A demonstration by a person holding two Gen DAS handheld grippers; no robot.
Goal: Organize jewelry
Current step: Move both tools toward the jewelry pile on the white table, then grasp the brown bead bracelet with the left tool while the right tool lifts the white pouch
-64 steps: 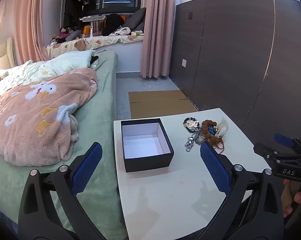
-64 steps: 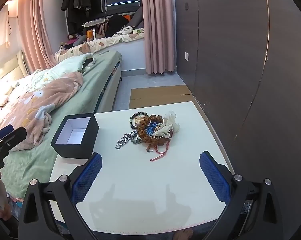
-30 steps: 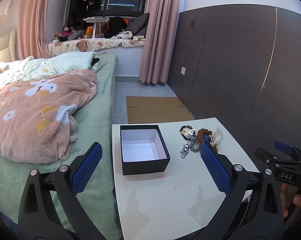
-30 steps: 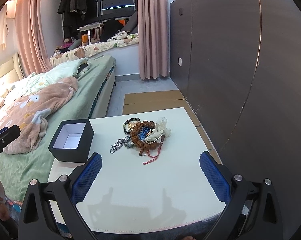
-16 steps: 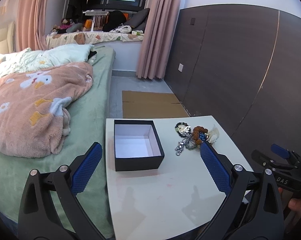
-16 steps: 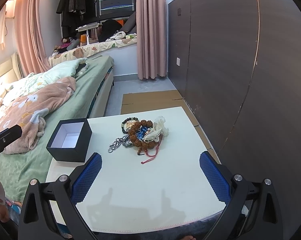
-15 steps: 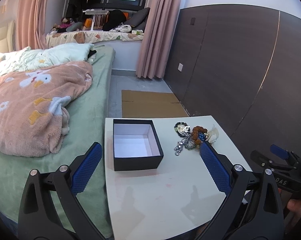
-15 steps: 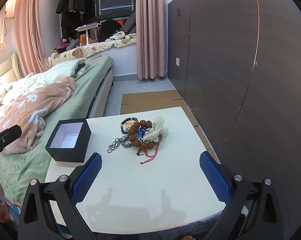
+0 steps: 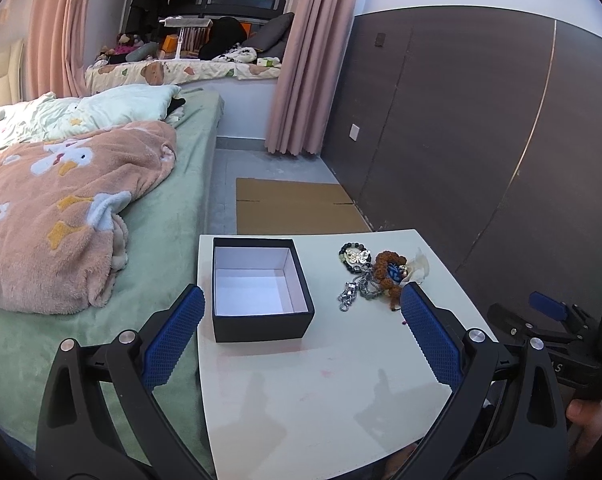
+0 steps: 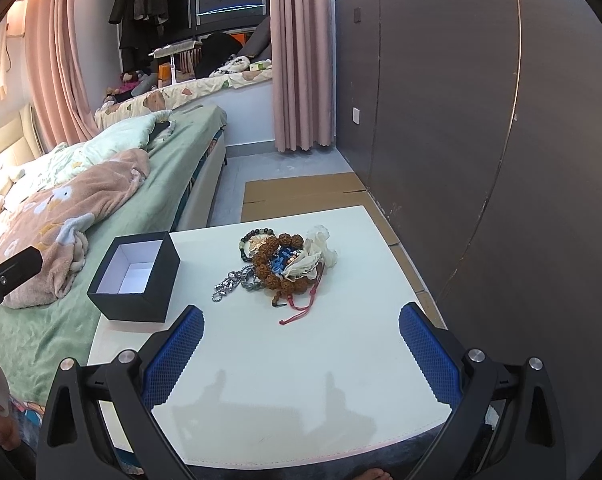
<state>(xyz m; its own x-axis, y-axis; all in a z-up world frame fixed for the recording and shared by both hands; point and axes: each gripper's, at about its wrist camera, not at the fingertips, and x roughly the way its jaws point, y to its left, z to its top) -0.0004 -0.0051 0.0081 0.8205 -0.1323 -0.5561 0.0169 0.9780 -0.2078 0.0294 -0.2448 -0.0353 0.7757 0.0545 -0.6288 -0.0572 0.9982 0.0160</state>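
Blue-padded fingers of the left gripper (image 9: 301, 328) and the right gripper (image 10: 301, 338) are spread wide and hold nothing, both above the near part of the white table (image 10: 301, 380). Further in, a black box (image 9: 261, 292) with a white inside sits open at the table's left side. Right of it, apart, lies the jewelry pile (image 10: 285, 262): brown beads, chains, red cord. Beyond stands the bed (image 9: 81, 208).

A white worktop (image 10: 301, 360) carries an open black box (image 10: 137, 276) near its left edge and a tangled jewelry pile (image 10: 285, 264) toward its far middle.
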